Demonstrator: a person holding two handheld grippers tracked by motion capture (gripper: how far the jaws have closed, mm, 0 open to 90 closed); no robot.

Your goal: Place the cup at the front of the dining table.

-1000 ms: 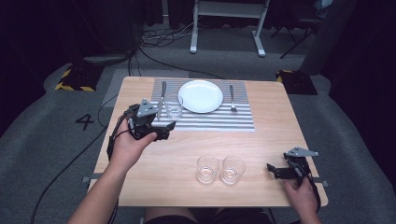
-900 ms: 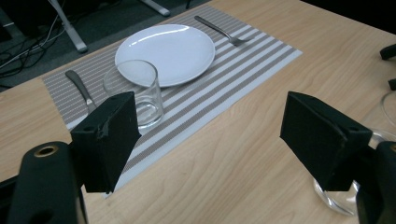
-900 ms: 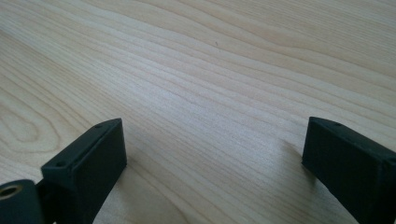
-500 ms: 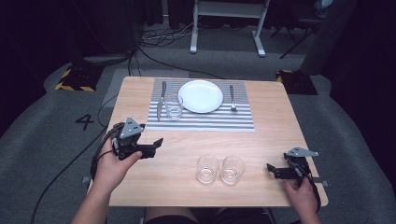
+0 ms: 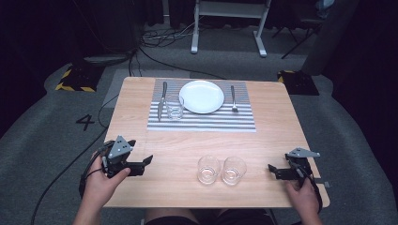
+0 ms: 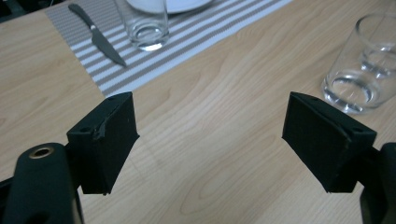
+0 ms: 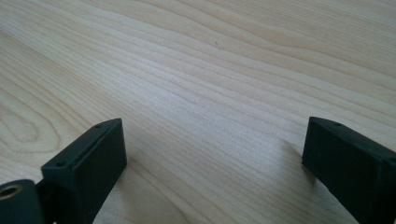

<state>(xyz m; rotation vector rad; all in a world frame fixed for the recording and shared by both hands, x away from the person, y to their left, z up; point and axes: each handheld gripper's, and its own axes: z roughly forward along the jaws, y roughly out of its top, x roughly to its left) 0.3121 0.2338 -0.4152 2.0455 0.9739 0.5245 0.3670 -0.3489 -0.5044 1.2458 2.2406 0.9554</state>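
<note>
My left hand-held gripper [image 5: 149,160] has left the glass [image 5: 175,107] standing on the placemat [image 5: 202,119] beside the knife [image 5: 162,99]; its jaws have just been opening, empty. Two glasses [image 5: 221,169] wait near me. My right hand-held gripper [image 5: 271,168] rests apart, empty.

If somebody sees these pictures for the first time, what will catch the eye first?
Probably the white plate on the striped placemat at the table's far side, with a knife, a fork and a glass beside it. Then the two glasses standing together near the front edge, between the open left gripper and right gripper.
</note>
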